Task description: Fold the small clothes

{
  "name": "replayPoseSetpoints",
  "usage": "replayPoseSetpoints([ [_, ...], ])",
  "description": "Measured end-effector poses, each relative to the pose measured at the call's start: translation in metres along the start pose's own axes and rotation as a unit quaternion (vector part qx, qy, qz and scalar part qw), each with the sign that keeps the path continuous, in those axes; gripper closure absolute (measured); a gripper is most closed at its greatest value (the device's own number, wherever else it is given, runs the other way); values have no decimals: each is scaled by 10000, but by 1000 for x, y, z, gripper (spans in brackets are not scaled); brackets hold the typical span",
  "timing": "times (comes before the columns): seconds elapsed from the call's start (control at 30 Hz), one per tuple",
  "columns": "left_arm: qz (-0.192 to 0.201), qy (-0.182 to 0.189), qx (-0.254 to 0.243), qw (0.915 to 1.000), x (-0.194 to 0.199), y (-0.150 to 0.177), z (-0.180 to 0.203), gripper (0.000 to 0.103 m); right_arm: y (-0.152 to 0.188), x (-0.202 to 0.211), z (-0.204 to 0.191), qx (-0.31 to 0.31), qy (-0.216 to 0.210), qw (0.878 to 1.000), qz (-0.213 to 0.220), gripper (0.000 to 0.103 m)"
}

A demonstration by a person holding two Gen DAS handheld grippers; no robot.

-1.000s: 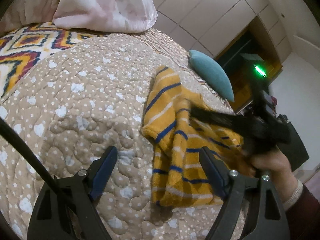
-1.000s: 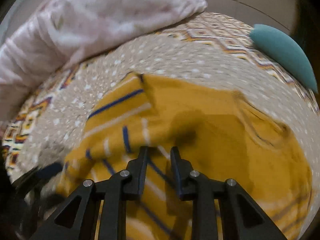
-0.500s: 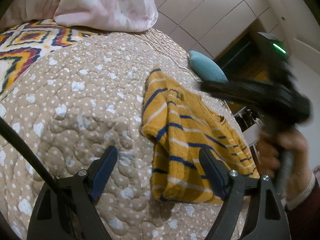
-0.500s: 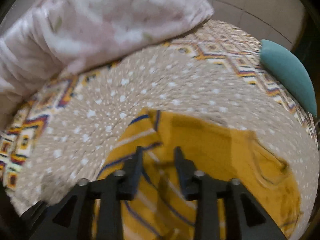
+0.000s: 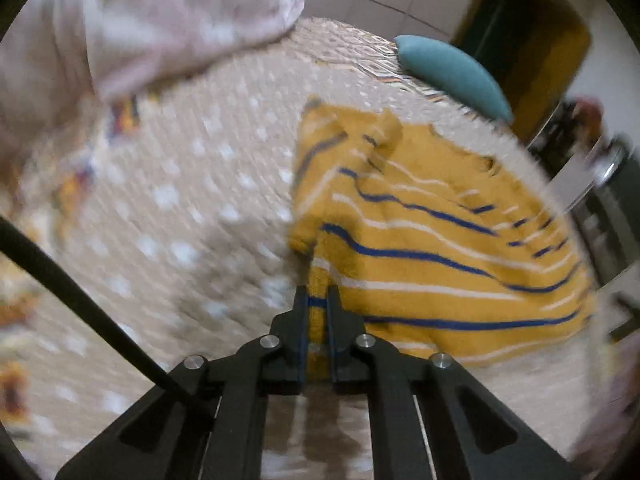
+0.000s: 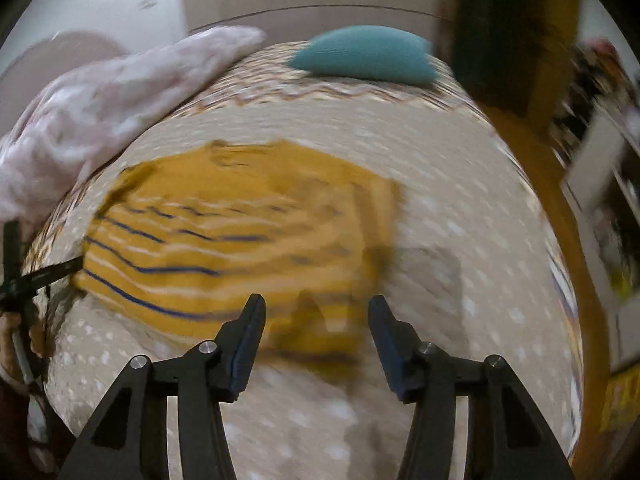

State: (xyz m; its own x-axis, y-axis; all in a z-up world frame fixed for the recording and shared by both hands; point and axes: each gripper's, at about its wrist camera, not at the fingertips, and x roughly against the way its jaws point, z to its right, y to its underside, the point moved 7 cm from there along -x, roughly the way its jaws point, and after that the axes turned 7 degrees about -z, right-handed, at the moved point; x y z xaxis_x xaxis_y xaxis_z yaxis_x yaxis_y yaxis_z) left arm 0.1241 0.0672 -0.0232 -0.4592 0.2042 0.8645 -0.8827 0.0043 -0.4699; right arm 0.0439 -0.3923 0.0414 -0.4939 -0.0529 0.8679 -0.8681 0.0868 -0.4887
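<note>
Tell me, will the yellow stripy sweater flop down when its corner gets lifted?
Probably floppy: the yellow striped sweater already wrinkles and folds on the quilt. It looks like thick knit, so it likely won't slip from the left gripper, which is shut on its edge.

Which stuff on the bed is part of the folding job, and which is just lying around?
In the job: striped yellow top; left gripper, shut on its edge; right gripper, open above it.
Lying about: teal cushion; pink bedding; dotted quilt.

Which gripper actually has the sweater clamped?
The left gripper: its jaws are shut on a fold at the striped sweater edge. The right gripper hangs open with nothing between its pads.
</note>
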Motion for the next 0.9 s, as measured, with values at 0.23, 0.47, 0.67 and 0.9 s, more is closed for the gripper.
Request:
replayPoseSetpoints([
  [0.23,12,-209,728,9971,16,2,-35,91,30,0,59,-1028,-720,9919,198,45],
  [0.47,-36,1682,1792,9693,21,49,-14,30,58,-16,18,-1531,-2292,9607,313,37],
  [0.67,25,1997,1734,9644,6,45,16,13,65,-52,-16,-1917,-2868,9386,104,37],
  [0.9,174,2174,2098,9531,-21,6,26,3,29,-76,-37,-2051,-2717,9394,412,31],
])
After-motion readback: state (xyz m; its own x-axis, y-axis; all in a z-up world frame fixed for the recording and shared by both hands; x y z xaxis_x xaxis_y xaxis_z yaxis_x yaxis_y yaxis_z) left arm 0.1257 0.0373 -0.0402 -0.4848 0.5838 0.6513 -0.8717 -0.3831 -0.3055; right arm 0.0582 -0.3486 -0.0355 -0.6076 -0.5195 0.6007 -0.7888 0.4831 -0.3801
